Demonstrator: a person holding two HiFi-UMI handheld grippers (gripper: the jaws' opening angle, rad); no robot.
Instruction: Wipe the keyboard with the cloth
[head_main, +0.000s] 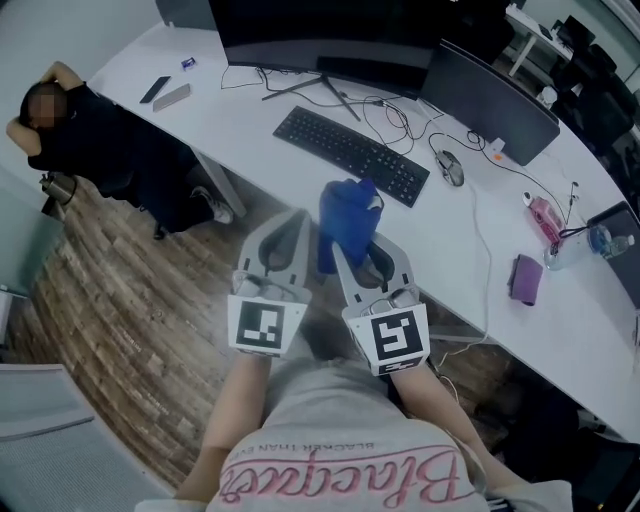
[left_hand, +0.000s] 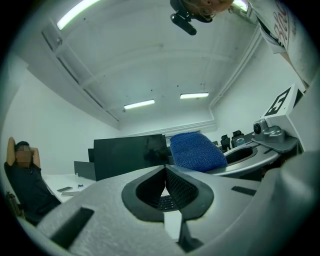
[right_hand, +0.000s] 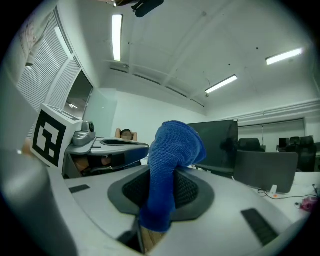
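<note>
Your right gripper (right_hand: 161, 176) has its jaws clamped together on the blue cloth (right_hand: 170, 165). The cloth is pinched at the middle: a bunched end rises above the pads and a shorter end hangs below them. In the head view the cloth (head_main: 345, 218) stands up from the right gripper's (head_main: 350, 252) tips, towards 12 o'clock.

Your left gripper (left_hand: 165, 169) has its jaws drawn together as well, pads meeting at the tips, and nothing is caught between them. Only a small gap shows lower down behind the pads. In the head view the left gripper (head_main: 298, 222) lies just beside the right one, at its 9 o'clock, the two close to parallel. From the left gripper view the cloth (left_hand: 196, 150) shows at 1 o'clock, poking up from the neighbouring gripper.

The black keyboard (head_main: 350, 155) lies on the white desk (head_main: 250, 125) at 12 o'clock from both grippers, set at a slant. The cloth is held in the air near the keyboard's near edge, not lying on the keys. A mouse (head_main: 451, 168) sits just off the keyboard's right end, at 2 o'clock from the grippers, with loose cables around it. Two dark monitors (head_main: 488, 100) stand behind, further towards 12 and 1 o'clock. A purple item (head_main: 525, 278) lies on the desk at 3 o'clock. A seated person (head_main: 75, 125) is at 10 o'clock, beyond the desk's left end, above the wood-patterned floor (head_main: 110, 300).
</note>
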